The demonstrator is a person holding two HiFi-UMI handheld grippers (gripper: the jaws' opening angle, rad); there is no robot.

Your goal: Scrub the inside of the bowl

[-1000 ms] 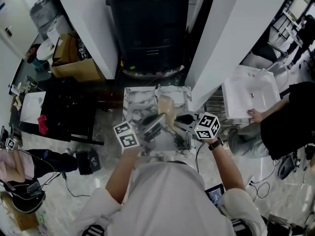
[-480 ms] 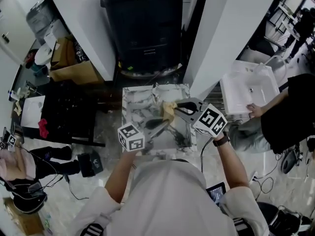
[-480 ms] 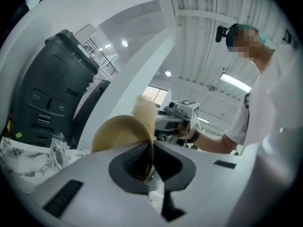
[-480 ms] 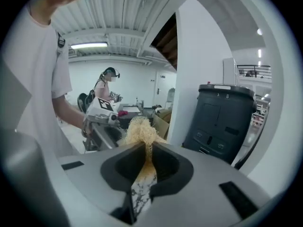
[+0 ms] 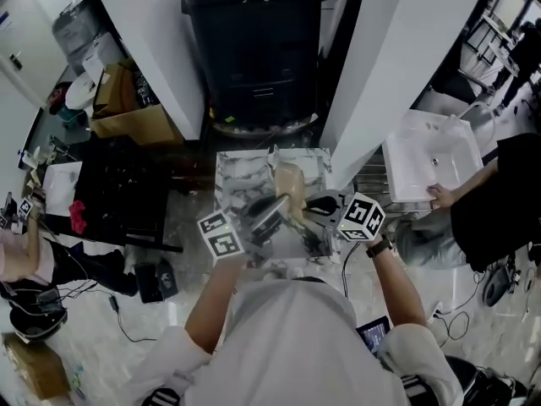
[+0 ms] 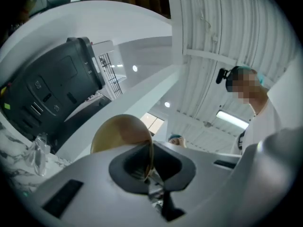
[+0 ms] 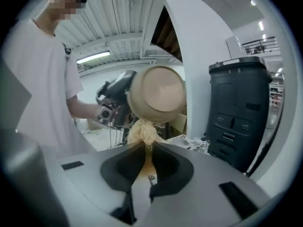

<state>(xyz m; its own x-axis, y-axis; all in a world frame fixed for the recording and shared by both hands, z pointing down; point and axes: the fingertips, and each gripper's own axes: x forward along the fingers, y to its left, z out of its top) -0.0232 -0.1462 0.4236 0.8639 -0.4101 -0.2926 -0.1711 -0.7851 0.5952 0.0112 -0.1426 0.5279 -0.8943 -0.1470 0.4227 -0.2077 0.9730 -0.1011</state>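
A: Left gripper view, what's clamped?
B: The left gripper (image 6: pixel 150 173) is pinched tight on the thin rim of the round, smooth wooden bowl (image 6: pixel 118 132), at twelve o'clock.
A: And the right gripper (image 7: pixel 144 167)?
B: It's nearly closed on a stringy, straw-coloured scrubber (image 7: pixel 140 132), which touches the bowl's lower edge at twelve o'clock.

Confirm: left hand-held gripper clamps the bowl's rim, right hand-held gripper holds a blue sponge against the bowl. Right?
One thing is off: it isn't a blue sponge. The right gripper view shows the right hand-held gripper shut on a pale, straw-coloured fibre scrubber, held against the bowl. The left hand-held gripper does clamp the bowl's rim.
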